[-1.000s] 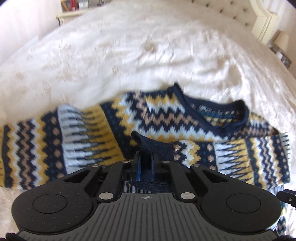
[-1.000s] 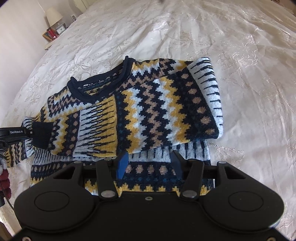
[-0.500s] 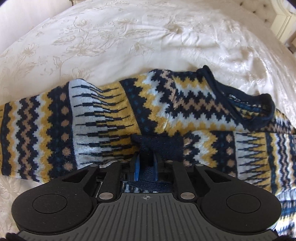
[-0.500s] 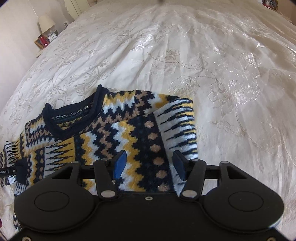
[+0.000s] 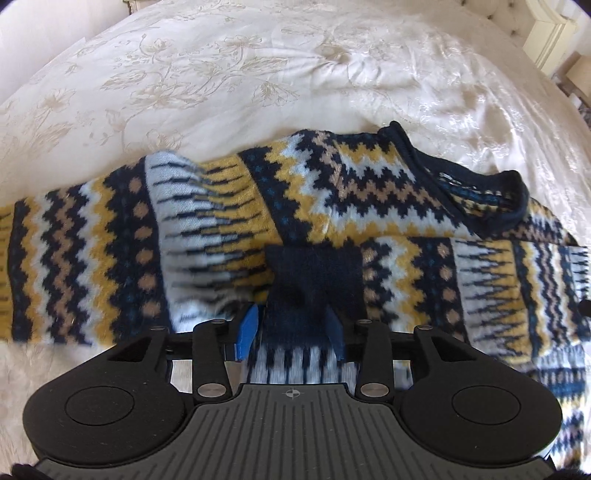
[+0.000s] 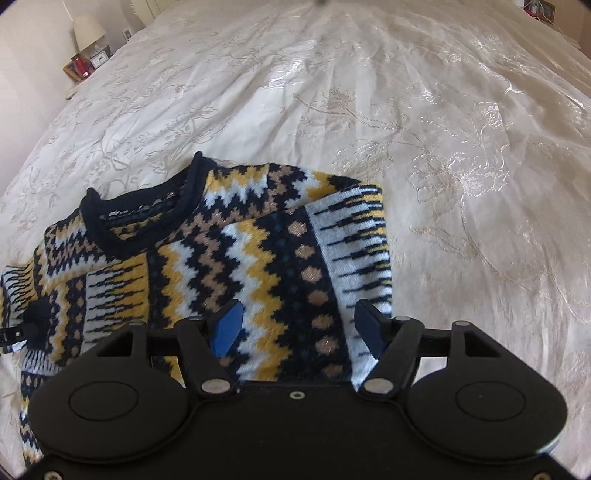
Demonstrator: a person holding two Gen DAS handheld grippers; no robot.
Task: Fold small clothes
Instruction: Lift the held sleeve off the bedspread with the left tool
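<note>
On the bed (image 6: 369,110), the sweater's (image 6: 258,240) dark cuff (image 5: 314,280) lies between the parted jaws of the left gripper (image 5: 291,330), while the right gripper (image 6: 299,328) hovers with jaws wide apart over the folded sleeve.

The sweater (image 6: 236,258) lies on the bed (image 6: 369,92) (sleeve apparently folded across its front), lamp (image 6: 86,31) beyond.
</note>
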